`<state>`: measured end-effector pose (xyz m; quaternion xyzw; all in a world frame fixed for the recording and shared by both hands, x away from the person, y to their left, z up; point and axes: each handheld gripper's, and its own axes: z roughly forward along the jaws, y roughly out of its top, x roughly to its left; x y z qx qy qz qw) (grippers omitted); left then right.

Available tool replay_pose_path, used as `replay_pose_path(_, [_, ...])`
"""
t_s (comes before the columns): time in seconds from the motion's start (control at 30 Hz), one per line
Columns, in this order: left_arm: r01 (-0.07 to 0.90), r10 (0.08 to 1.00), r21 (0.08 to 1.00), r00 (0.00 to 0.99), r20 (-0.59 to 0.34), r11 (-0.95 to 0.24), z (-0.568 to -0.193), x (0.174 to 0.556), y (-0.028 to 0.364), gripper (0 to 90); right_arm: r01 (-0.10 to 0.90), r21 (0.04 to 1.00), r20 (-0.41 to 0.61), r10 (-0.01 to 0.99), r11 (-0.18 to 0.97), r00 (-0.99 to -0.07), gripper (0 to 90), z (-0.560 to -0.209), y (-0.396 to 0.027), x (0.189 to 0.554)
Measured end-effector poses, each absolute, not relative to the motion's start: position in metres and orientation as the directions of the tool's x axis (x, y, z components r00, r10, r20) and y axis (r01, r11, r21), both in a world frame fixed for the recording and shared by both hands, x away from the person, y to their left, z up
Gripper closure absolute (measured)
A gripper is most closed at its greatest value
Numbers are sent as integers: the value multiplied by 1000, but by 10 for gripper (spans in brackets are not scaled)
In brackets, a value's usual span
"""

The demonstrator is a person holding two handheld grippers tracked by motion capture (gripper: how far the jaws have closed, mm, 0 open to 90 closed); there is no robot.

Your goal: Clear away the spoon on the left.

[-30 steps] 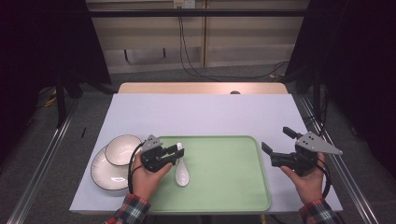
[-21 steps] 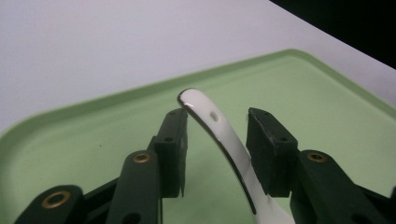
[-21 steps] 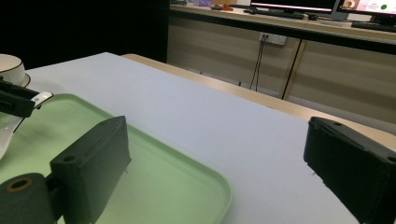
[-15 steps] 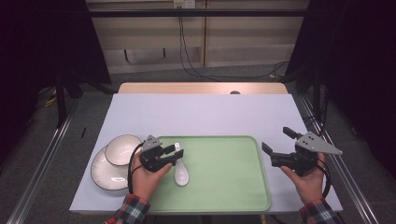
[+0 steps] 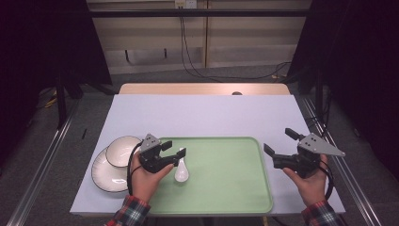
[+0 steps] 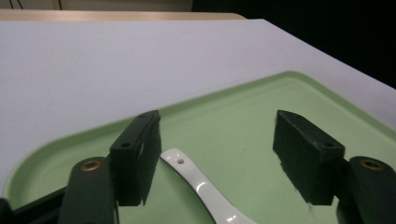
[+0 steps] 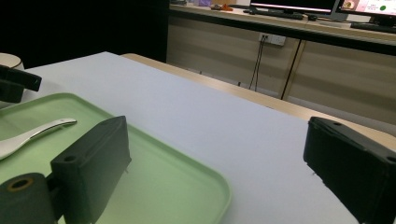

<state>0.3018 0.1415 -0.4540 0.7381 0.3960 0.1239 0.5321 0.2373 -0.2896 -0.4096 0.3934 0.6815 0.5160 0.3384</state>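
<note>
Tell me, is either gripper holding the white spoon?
No. Both are open and hold nothing. The left gripper straddles the spoon's handle as it lies on the green tray. The right gripper is off to the tray's right.

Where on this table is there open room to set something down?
The green tray is bare from the white spoon across to its right rim. The far tabletop beyond the tray lies open too. It is crowded at the near left: bowl, plate and left gripper.
</note>
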Motion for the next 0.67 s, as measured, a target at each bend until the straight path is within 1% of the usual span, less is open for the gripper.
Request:
replay_pose_path(0.23, [404, 707, 911, 669, -229, -88, -440, 299, 146, 237, 186, 970, -53, 886, 155, -460, 66, -409, -290, 237])
replay_pose_path(0.37, [382, 706, 922, 671, -225, -69, -434, 298, 148, 139, 187, 969, -54, 883, 158, -466, 65, -409, -290, 237])
replay_pose_path(0.4, [403, 705, 914, 663, -251, -53, -433, 298, 148, 139, 184, 970, -55, 883, 158, -467, 66, -409, -290, 237])
replay_pose_path(0.43, [409, 695, 911, 669, -266, -45, -433, 299, 150, 98, 186, 970, -53, 882, 157, -467, 65, -409, -290, 237])
replay_pose_path(0.47, [409, 706, 911, 659, -258, -48, -432, 299, 151, 89, 189, 969, -55, 887, 157, -458, 66, -409, -290, 237])
replay_pose_path(0.67, [398, 706, 916, 663, -251, -48, -432, 300, 152, 70, 188, 969, -54, 885, 158, -462, 65, -410, -290, 237])
